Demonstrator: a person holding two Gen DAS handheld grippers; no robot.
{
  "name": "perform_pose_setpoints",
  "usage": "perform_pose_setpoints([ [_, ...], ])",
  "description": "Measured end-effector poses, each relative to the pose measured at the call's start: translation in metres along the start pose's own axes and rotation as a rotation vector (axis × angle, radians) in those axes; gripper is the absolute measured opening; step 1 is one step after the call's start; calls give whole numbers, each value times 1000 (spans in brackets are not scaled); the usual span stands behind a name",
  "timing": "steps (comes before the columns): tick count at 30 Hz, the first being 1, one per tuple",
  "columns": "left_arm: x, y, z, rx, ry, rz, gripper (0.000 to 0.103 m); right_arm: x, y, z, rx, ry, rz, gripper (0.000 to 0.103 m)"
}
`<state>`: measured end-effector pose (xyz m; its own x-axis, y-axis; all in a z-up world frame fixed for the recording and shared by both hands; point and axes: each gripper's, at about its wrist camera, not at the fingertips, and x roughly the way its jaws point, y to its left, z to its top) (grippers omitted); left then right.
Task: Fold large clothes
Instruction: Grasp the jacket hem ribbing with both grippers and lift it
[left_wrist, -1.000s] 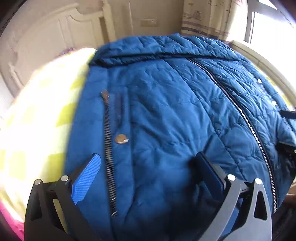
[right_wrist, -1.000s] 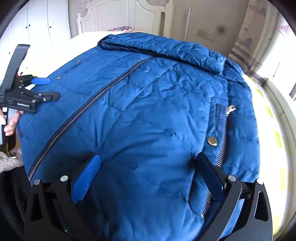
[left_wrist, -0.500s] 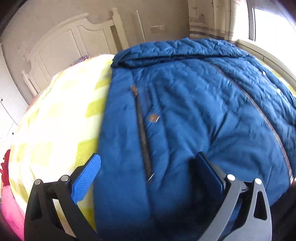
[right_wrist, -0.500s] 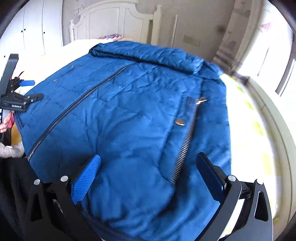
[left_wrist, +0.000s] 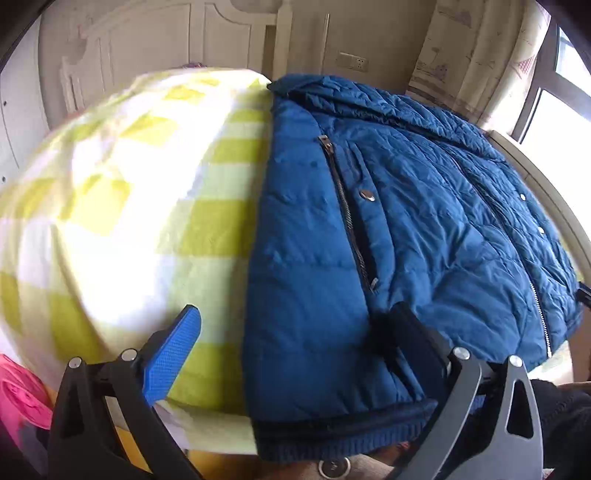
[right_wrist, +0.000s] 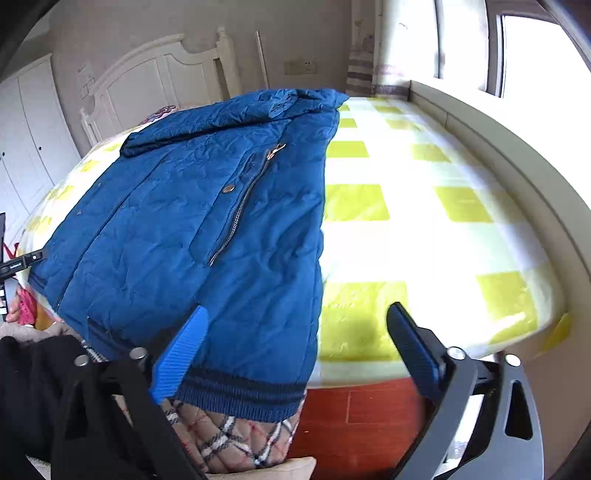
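Note:
A blue quilted jacket (left_wrist: 424, 229) lies flat on a bed, zipped, collar at the far end, its ribbed hem (left_wrist: 332, 439) hanging over the near edge. My left gripper (left_wrist: 295, 354) is open at the jacket's near left corner, the hem between its fingers without contact. In the right wrist view the jacket (right_wrist: 192, 229) fills the left half. My right gripper (right_wrist: 295, 347) is open at the jacket's near right corner, with the ribbed hem (right_wrist: 240, 395) by its left finger. The left gripper (right_wrist: 18, 262) shows small at the left edge.
The bed has a yellow-and-white checked sheet (left_wrist: 140, 206), also seen in the right wrist view (right_wrist: 424, 229). A white headboard (right_wrist: 159, 85) stands at the far end, a window ledge (right_wrist: 517, 155) along the right side. Pink cloth (left_wrist: 22, 398) lies low left. Plaid fabric (right_wrist: 229, 439) hangs below the hem.
Both grippers have moved apart and back, from above the jacket's front to its two near corners. Both stay open. The jacket has not moved.

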<state>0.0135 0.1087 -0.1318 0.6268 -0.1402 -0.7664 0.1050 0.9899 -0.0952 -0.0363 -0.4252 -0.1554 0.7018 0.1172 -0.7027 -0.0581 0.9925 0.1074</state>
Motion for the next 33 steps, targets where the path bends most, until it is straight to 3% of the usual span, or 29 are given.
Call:
perform_pose_setpoints([
  [2,-2,-7,-4,30,4,-23,93,1,10,-3,-16,-18,19,72],
  [3,-4,-14,-6,62,4,-51,89,1,14,-3,-19,-19,40,62],
  [5,-6,-23,-9,101,1,-54,77,2,22,-3,-30,-14,25,62],
  [10,-4,-18,-9,86,-7,-80,80,-1,17,-7,-28,-20,52,61],
  [14,2,-30,-9,124,-1,-42,88,1,22,-6,-65,-12,17,65],
  [15,4,-33,-9,122,-1,-28,88,3,24,-4,-65,-16,10,64],
  [16,4,-35,-8,115,-2,-36,82,5,26,-3,-71,-21,10,56],
  [17,3,-35,-6,112,-10,-57,62,4,27,-2,-69,-32,23,50],
  [19,-2,-31,-4,84,-7,-149,34,3,25,-3,-30,-76,48,28],
  [20,-3,-27,-3,56,-4,-194,29,3,21,-5,2,-96,70,26],
  [25,-15,-18,-3,-17,-76,-302,17,-9,4,-10,167,-164,253,18],
  [28,-46,-4,3,-80,-165,-417,16,-35,7,-7,171,-224,374,17],
  [33,-117,6,-6,-72,-292,-533,16,-107,14,-12,153,-368,498,17],
])
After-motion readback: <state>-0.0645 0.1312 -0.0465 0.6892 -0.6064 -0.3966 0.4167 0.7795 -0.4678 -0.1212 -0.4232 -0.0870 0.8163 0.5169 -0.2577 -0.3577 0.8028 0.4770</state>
